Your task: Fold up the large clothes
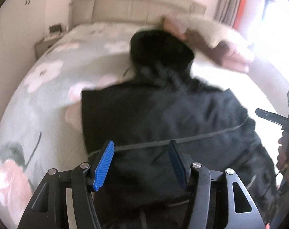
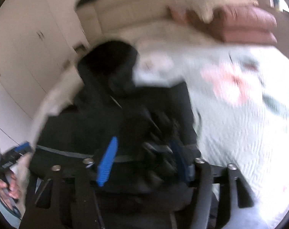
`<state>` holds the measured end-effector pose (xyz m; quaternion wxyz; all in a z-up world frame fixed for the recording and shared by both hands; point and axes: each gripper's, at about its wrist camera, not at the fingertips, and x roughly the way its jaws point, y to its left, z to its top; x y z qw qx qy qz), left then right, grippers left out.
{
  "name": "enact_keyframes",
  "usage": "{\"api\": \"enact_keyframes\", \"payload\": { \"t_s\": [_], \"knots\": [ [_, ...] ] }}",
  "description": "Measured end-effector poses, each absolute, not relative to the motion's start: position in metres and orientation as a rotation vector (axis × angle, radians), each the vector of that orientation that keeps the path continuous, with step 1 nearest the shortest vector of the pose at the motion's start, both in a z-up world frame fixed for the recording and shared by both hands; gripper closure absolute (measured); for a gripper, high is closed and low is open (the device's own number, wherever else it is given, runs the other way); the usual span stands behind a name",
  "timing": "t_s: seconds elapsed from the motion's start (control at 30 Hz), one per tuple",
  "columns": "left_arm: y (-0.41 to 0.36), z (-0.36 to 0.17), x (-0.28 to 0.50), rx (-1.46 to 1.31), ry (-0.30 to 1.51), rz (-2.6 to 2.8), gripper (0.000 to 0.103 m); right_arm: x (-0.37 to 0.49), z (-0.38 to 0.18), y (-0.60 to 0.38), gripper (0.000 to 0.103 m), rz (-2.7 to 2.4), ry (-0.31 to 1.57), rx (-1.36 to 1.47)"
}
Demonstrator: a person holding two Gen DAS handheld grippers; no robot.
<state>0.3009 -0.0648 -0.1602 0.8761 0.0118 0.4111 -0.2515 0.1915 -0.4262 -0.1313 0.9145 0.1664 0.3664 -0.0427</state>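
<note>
A large black hooded jacket lies on the bed, hood toward the headboard; it also shows in the right wrist view. A grey trim line crosses its near part. My left gripper hovers over the near hem with its blue-padded jaws wide apart and nothing between them. My right gripper is over the jacket's near right part, jaws apart, with bunched black cloth lying between them. Both views are motion-blurred. Each gripper shows in the other's view, the right one and the left one.
The bed has a grey floral quilt, also in the right wrist view. A beige headboard and folded pink and cream bedding lie at the far end. A nightstand and white cupboards stand left.
</note>
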Motion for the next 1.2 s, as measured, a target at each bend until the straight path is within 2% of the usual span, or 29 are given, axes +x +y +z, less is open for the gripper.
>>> {"api": "enact_keyframes", "payload": {
  "t_s": [0.07,0.17,0.33,0.4,0.57,0.63,0.8,0.97,1.2],
  "knots": [
    [-0.076,-0.157,0.308,0.014,0.848,-0.534,0.042,0.204,-0.120,-0.408,0.036,-0.048,0.741,0.313],
    [-0.094,-0.179,0.328,0.040,0.910,-0.510,0.042,0.241,-0.133,-0.370,0.036,-0.001,0.813,0.206],
    [-0.101,-0.220,0.339,0.094,0.957,-0.471,0.043,0.289,-0.216,-0.352,0.036,-0.028,1.012,0.092],
    [-0.101,-0.224,0.339,0.102,0.942,-0.464,0.042,0.280,-0.219,-0.351,0.036,-0.035,0.942,0.050],
    [-0.102,-0.219,0.334,0.128,0.924,-0.461,0.042,0.276,-0.213,-0.356,0.037,-0.026,0.952,0.073],
    [-0.093,-0.204,0.325,0.103,0.914,-0.469,0.042,0.259,-0.194,-0.363,0.037,-0.037,0.945,0.102],
    [-0.058,-0.173,0.286,0.042,0.840,-0.537,0.041,0.196,-0.154,-0.381,0.034,-0.055,0.797,0.130],
    [-0.037,-0.219,0.303,-0.046,0.969,-0.475,0.040,0.189,-0.206,-0.405,0.035,-0.087,0.843,0.165],
    [-0.030,-0.229,0.289,-0.076,0.855,-0.467,0.039,0.183,-0.214,-0.382,0.032,-0.150,0.781,0.029]
  ]
}}
